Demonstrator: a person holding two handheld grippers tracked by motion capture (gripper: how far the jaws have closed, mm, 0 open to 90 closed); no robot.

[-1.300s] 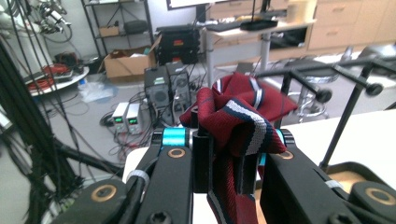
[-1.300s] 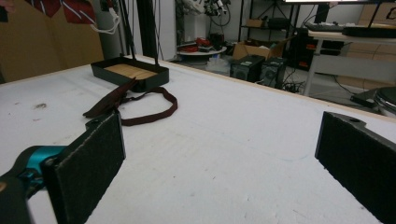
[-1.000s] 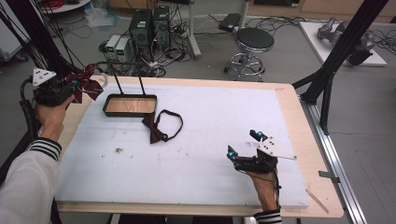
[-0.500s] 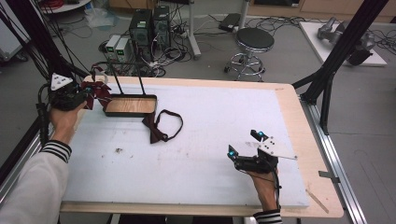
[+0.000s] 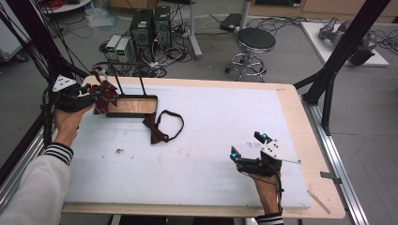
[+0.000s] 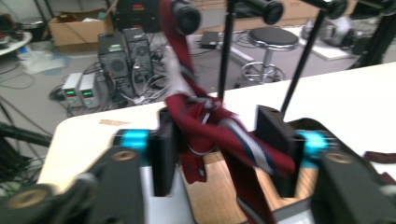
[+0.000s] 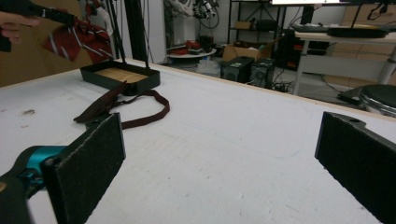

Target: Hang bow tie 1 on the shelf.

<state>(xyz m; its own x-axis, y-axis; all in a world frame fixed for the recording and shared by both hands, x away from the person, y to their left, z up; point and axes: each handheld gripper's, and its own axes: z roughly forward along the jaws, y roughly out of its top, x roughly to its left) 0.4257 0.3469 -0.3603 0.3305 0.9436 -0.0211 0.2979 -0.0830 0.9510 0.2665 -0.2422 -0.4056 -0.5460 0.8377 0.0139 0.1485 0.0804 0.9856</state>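
A red striped bow tie (image 5: pixel 104 93) hangs at the left end of a black stand with a wooden base (image 5: pixel 132 106) and two upright rods. My left gripper (image 5: pixel 93 96) is level with it, and its jaws have just been opening. In the left gripper view the tie (image 6: pixel 212 126) lies loosely between the parted pads (image 6: pixel 164 154), its strap running up to a black knob (image 6: pixel 187 16). A dark maroon bow tie (image 5: pixel 159 129) with a looped strap lies flat on the white table (image 5: pixel 211 117). My right gripper (image 5: pixel 248 146) rests open near the front right, holding nothing.
The stand's rods (image 6: pixel 226 51) rise just behind the striped tie. Computer boxes (image 5: pixel 145 28), cables and a stool (image 5: pixel 256 44) stand on the floor beyond the far edge. A black frame leg (image 5: pixel 328 79) stands at the table's right side.
My left gripper carried the striped tie rightward and down to the stand, then its jaws parted. The right gripper and the maroon tie stayed where they were.
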